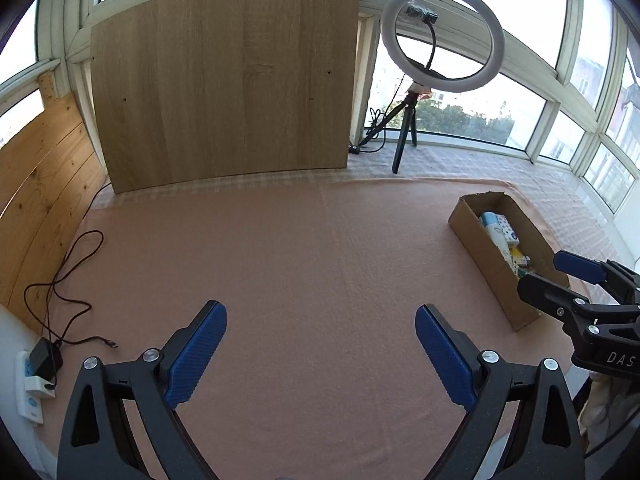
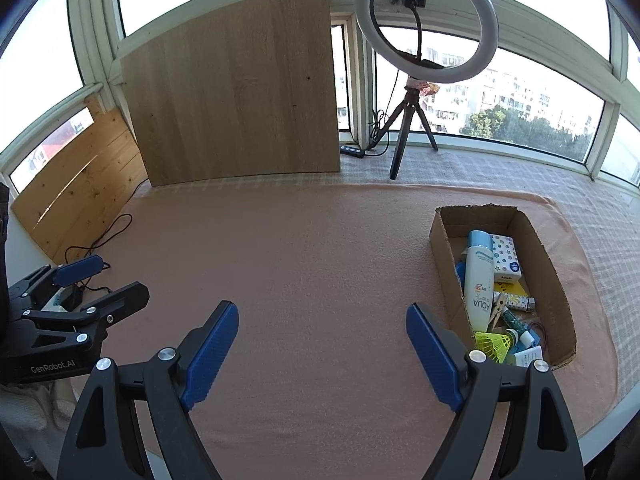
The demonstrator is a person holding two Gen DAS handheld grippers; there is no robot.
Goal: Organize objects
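Left tool (image 1: 321,322) agape above pink cloth (image 1: 312,248).

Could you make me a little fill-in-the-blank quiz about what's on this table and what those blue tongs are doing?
1. The white sunscreen bottle lies inside a ____ box.
2. Both the left tongs and the right tongs have their jaws ____, with nothing between them.
3. The ring light stands on a small black ____ by the window.
4. The shuttlecock in the box is ____ in colour.

Missing words: cardboard; open; tripod; yellow
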